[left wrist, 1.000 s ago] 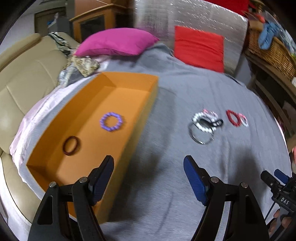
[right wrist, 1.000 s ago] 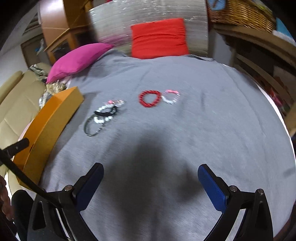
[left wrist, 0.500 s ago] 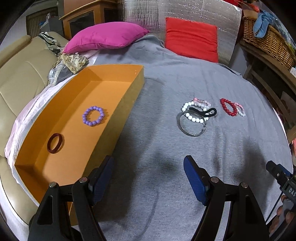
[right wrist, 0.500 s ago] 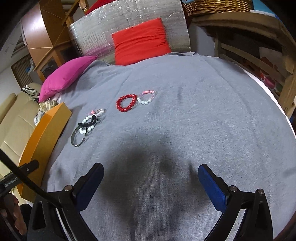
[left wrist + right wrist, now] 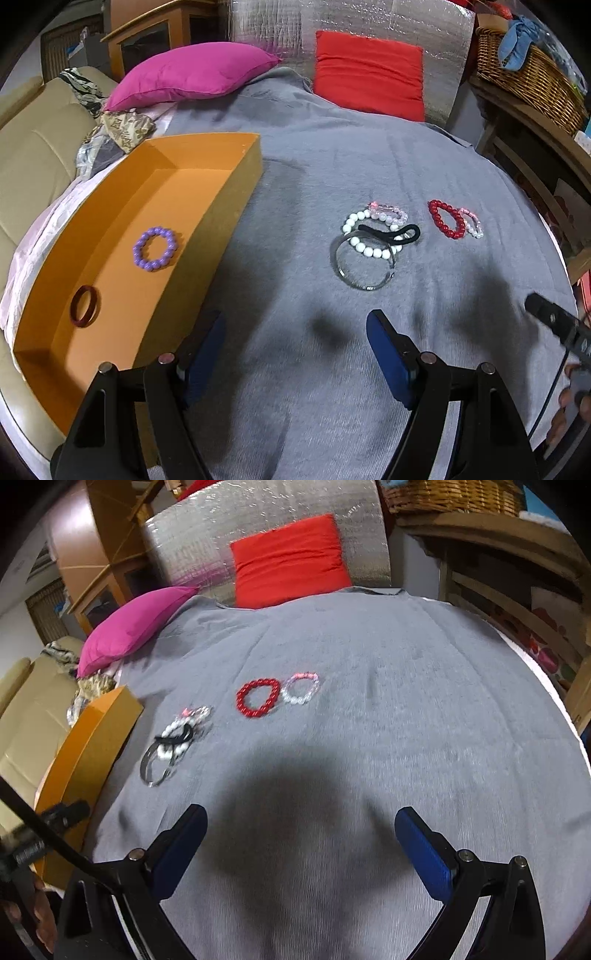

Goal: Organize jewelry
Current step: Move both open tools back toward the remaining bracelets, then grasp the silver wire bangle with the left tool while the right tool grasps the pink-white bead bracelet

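Surroundings: a magenta pillow (image 5: 192, 77) and a red cushion (image 5: 369, 74) lie at the far end of the grey blanket (image 5: 314, 177); a wicker basket (image 5: 532, 85) sits to my right.
Box: the orange box (image 5: 236, 199) on my left holds a purple bead bracelet (image 5: 155, 249) and a dark red bangle (image 5: 84, 306).
Loose jewelry: a white bead bracelet (image 5: 364, 245), black hair tie (image 5: 391, 233) and silver bangle (image 5: 364, 273) overlap in a pile; a red bead bracelet (image 5: 257, 698) touches a pale pink one (image 5: 300, 688).
Left fingers (image 5: 295, 354): wide apart, holding nothing, above bare blanket.
Right fingers (image 5: 301, 849): wide apart, holding nothing.

Left hand-held gripper (image 5: 295, 343), black frame, 2 blue pads (image 5: 388, 354), silver screws (image 5: 428, 357), black cable (image 5: 55, 834)
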`<action>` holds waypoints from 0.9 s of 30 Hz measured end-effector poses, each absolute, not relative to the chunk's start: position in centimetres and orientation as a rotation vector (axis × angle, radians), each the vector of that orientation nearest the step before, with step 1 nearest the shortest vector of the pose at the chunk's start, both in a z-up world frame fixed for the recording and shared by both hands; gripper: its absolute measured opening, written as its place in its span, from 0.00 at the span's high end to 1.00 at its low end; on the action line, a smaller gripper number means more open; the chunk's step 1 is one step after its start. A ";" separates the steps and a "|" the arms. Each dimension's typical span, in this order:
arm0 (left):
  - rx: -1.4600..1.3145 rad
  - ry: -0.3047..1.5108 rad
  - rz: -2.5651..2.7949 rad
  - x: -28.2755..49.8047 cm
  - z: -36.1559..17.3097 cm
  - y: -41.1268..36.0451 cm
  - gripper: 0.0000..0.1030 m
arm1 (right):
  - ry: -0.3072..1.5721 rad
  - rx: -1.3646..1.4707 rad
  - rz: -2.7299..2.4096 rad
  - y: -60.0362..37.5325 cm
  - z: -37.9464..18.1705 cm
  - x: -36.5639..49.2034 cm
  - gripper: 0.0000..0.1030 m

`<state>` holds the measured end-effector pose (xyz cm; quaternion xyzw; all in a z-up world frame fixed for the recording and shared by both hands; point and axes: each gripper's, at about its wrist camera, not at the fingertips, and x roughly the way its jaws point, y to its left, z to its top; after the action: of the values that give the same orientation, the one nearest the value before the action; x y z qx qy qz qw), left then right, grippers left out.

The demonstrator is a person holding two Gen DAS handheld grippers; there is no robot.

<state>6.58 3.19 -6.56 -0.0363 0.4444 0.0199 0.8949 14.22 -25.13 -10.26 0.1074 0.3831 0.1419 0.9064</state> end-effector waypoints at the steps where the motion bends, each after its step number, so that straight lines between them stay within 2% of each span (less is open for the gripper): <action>1: -0.074 0.926 0.037 7.0 -6.7 3.1 0.24 | 0.805 0.224 0.292 -25.2 -10.2 15.1 0.00; 3: -0.068 0.937 0.030 7.9 -7.0 2.8 0.24 | 0.825 0.226 0.279 -25.2 -10.1 17.0 0.01; 6: -0.064 0.948 0.034 9.0 -7.6 2.7 0.24 | 0.855 0.241 0.261 -25.3 -9.9 19.8 0.07; 13: -0.056 0.973 0.034 11.2 -8.5 2.5 0.24 | 0.922 0.207 0.214 -24.5 -10.2 24.8 0.26; 24: -0.067 0.985 0.037 12.4 -9.7 2.9 0.24 | 0.940 0.217 0.204 -25.1 -10.7 26.6 0.27; 27: -0.076 0.990 0.046 12.5 -10.1 3.5 0.24 | 0.950 0.240 0.211 -25.4 -10.6 27.5 0.34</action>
<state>12.50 3.45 -10.13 -0.0363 0.4748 0.0219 0.8791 27.49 -25.37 -10.64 0.1150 0.4552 0.1011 0.8771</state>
